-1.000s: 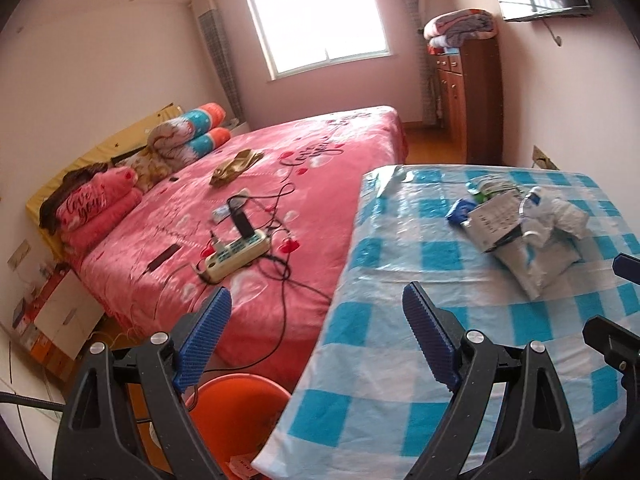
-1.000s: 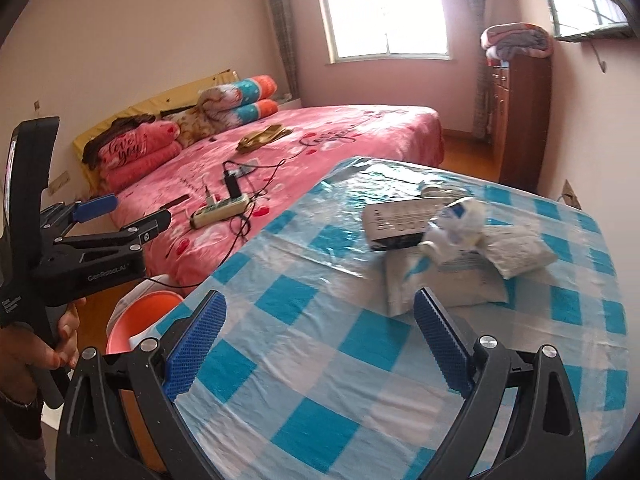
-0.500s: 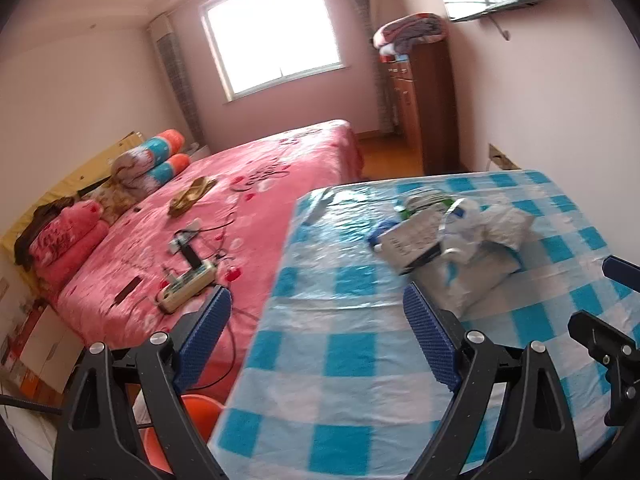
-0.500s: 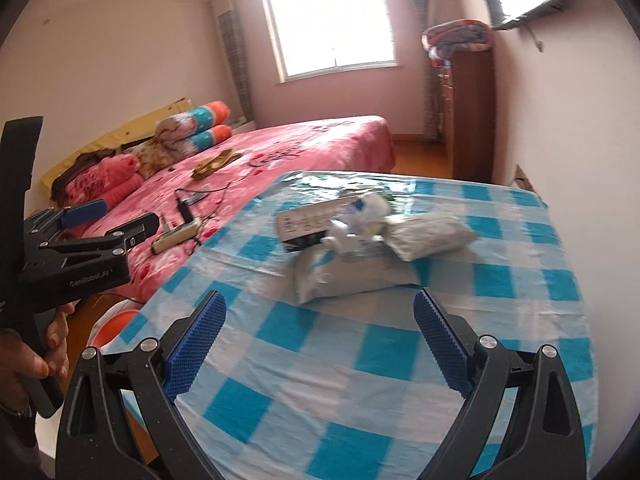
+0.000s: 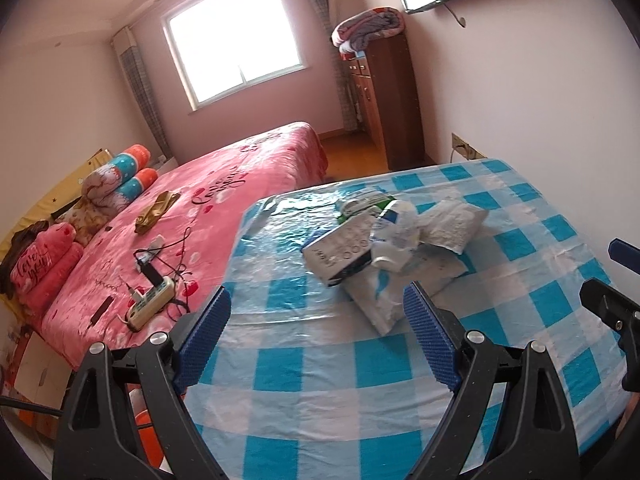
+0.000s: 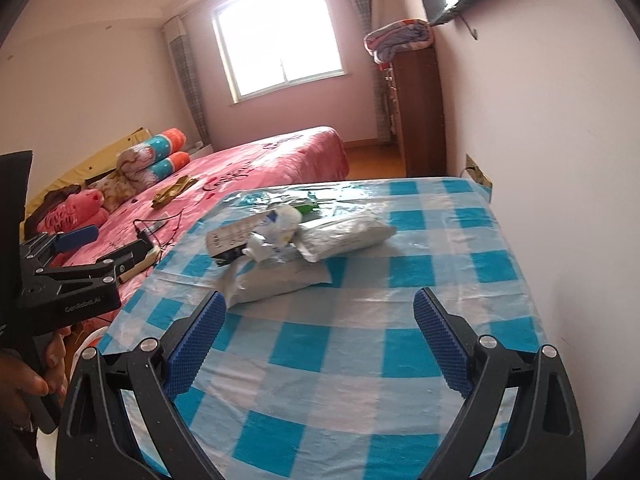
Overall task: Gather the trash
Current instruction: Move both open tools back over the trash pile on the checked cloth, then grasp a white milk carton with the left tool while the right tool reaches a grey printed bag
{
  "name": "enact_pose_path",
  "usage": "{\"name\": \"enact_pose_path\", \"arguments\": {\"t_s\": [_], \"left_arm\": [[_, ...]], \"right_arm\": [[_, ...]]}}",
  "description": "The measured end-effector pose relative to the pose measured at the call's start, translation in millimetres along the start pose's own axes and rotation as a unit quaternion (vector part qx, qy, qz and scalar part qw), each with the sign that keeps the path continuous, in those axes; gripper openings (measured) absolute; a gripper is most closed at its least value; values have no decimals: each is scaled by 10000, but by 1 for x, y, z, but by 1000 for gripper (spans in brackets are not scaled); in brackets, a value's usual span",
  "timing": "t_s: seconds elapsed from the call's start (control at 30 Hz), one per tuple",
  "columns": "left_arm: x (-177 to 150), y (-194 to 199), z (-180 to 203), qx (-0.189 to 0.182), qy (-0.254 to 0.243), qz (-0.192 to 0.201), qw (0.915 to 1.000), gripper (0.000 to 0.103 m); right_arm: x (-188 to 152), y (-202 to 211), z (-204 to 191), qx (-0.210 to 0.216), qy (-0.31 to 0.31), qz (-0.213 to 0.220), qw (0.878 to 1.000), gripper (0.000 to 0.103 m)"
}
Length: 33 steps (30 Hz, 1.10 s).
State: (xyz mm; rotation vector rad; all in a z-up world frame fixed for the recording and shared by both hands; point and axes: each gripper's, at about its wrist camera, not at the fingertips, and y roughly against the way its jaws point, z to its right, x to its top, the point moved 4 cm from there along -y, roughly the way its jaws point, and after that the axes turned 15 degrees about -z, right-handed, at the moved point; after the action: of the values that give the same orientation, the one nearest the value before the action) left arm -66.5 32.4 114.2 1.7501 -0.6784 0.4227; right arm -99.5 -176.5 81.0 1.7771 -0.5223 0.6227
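Note:
A pile of trash (image 5: 394, 240) lies on the blue-and-white checked tablecloth (image 5: 320, 360): a flat white box (image 5: 340, 250), white plastic bags (image 5: 452, 224) and a green-and-white wrapper (image 5: 366, 202). The pile also shows in the right wrist view (image 6: 292, 248). My left gripper (image 5: 316, 344) is open and empty, over the table's near left part, short of the pile. My right gripper (image 6: 320, 344) is open and empty, over the table's near edge. The left gripper (image 6: 80, 256) shows in the right wrist view at the left, held by a hand.
A pink bed (image 5: 180, 220) stands left of the table, with a power strip (image 5: 152, 304) and cables on it. An orange bucket (image 5: 150, 444) sits on the floor by the table's near left corner. A wooden cabinet (image 5: 392, 100) stands by the right wall.
Both grippers have swung right, toward the table; the trash pile now sits nearer the centre of each view. The jaws stay open.

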Motion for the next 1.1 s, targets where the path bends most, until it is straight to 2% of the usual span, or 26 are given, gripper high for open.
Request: {"name": "enact_pose_path", "arguments": {"t_s": [0.43, 0.73, 1.03, 1.1], "left_arm": [[4, -14, 33, -75, -256, -151, 9995, 88], [5, -37, 39, -197, -378, -361, 9984, 89], [23, -73, 21, -1049, -645, -371, 9917, 89], [30, -88, 21, -1405, -871, -447, 9852, 89]], "right_arm": [[-10, -5, 42, -122, -393, -115, 9991, 94], [-14, -26, 63, -125, -651, -420, 9969, 94], [-8, -61, 80, 269, -1022, -959, 9898, 94], [-3, -69, 79, 356, -1034, -1056, 9884, 94]]}}
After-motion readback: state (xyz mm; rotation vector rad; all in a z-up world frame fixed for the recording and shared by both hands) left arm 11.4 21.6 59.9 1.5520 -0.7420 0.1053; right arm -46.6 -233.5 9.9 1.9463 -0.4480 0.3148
